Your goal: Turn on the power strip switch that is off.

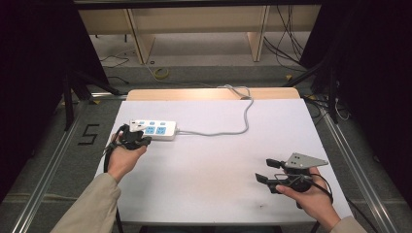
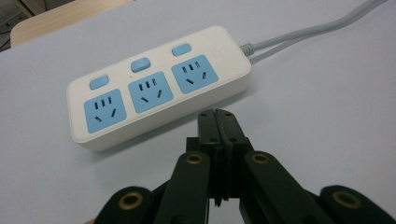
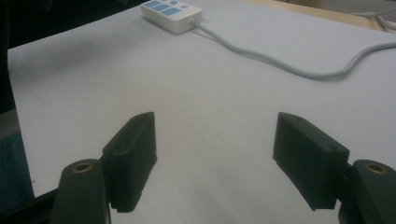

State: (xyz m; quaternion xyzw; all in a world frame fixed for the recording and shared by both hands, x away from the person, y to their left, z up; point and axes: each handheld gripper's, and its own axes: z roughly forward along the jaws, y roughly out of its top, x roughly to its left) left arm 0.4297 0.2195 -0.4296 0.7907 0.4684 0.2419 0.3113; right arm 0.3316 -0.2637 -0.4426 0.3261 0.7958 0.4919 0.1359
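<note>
Power strip [image 1: 154, 129] lengthwise left-right, cable rightward; left gripper [image 2: 217, 122] fingers together, right gripper [image 1: 268, 171] fingers apart, empty.

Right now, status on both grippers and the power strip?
Left gripper shut, empty, beside power strip. Right gripper open, empty, well clear. Nothing blocking.

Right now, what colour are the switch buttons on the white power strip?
Light blue, on the white three-socket power strip; clearest in the left gripper view.

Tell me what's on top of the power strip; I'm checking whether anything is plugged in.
Nothing is plugged in: the power strip shows three blue sockets, all bare, with a blue switch beside each. From above, the shut left gripper covers its near edge.
</note>
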